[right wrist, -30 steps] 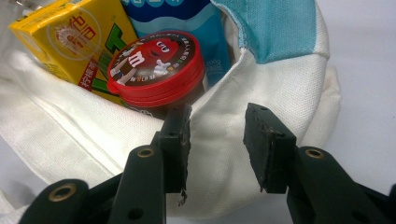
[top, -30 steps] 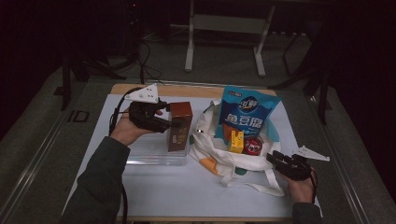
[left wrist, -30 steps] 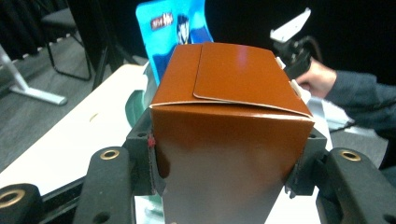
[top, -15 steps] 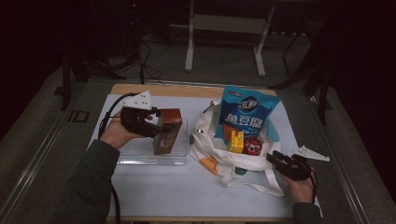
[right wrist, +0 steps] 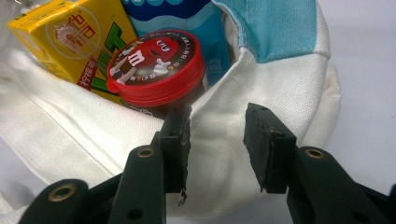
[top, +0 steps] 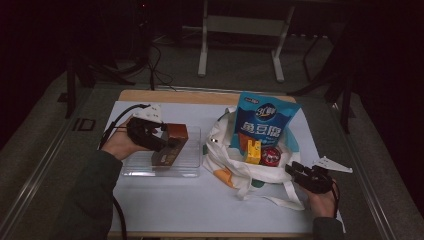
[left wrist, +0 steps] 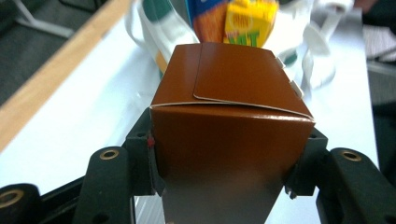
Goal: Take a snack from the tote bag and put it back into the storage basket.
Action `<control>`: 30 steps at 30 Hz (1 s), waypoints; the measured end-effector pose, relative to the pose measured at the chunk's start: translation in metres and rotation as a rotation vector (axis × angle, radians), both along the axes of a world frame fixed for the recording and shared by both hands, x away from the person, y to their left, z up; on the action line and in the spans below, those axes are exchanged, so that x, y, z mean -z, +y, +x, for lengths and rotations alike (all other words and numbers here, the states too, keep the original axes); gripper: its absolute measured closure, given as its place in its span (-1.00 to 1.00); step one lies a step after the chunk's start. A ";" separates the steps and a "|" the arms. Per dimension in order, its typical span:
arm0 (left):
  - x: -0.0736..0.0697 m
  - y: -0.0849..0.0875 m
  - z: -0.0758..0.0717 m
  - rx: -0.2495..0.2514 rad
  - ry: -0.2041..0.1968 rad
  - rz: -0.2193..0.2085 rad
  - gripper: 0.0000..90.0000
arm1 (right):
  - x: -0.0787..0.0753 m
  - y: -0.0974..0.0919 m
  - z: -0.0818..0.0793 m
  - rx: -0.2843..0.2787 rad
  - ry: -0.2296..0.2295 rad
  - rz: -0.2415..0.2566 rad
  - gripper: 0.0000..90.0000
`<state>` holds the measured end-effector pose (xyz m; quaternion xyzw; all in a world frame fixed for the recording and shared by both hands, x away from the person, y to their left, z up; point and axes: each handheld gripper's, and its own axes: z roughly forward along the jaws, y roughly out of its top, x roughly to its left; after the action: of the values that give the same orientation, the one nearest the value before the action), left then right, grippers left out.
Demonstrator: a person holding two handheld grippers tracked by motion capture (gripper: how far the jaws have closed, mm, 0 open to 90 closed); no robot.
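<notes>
My left gripper point(top: 162, 144) is shut on a brown cardboard box point(top: 172, 142), tilted low over a clear plastic tray point(top: 192, 167). In the left gripper view both jaws press the sides of the box point(left wrist: 229, 88), so the left gripper point(left wrist: 229, 158) has it clamped. My right gripper point(top: 294, 171) rests at the near right side of a white tote bag point(top: 225, 157). Its jaws stand apart in front of the tote bag's point(right wrist: 224, 168) cloth, so the right gripper point(right wrist: 217, 119) is open. Inside lie a red-lidded candy tub point(right wrist: 156, 60), a yellow drink carton point(right wrist: 65, 42) and a blue snack pouch point(top: 265, 122).
A white sheet point(top: 200, 205) covers the table, with a wooden edge point(top: 200, 95) at the far side. The tote bag's strap point(top: 280, 200) loops toward the near edge. Metal stand legs point(top: 202, 55) rise on the dark floor behind the table.
My left hand has carried the brown box left and down, from upright above the tray to tilted low over it. The right gripper has stayed put.
</notes>
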<state>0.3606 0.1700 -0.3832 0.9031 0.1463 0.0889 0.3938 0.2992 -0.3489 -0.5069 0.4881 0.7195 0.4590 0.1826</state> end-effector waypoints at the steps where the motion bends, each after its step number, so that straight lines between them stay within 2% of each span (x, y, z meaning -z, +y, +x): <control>1: 0.002 -0.004 0.000 0.006 0.004 0.012 -0.05 | 0.000 0.000 0.000 0.000 0.000 0.001 0.35; 5: 0.009 -0.017 0.003 0.033 0.021 0.063 -0.05 | 0.000 -0.001 0.000 -0.002 0.000 0.003 0.35; 9: 0.009 -0.026 0.004 0.055 0.033 0.067 -0.08 | 0.000 -0.001 0.000 -0.002 -0.001 0.002 0.35; 12: 0.014 -0.033 0.006 0.049 0.052 0.035 -0.11 | 0.000 0.000 0.000 -0.001 -0.002 0.002 0.35; 18: 0.027 -0.038 0.011 0.012 0.087 -0.076 -0.16 | 0.000 0.000 0.000 -0.002 -0.001 0.003 0.34; 21: 0.030 -0.039 0.012 0.022 0.099 -0.086 -0.16 | 0.000 -0.001 0.000 -0.002 -0.001 0.004 0.34; 25: 0.025 -0.045 0.009 0.082 0.075 -0.015 -0.12 | 0.000 -0.001 0.000 -0.003 -0.001 0.006 0.34; 30: 0.017 -0.039 0.005 0.101 0.051 0.035 -0.08 | 0.000 -0.001 0.000 -0.004 -0.001 0.007 0.34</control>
<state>0.3659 0.1309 -0.4006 0.9181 0.1089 0.0483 0.3780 0.2988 -0.3503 -0.5068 0.4874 0.7186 0.4621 0.1802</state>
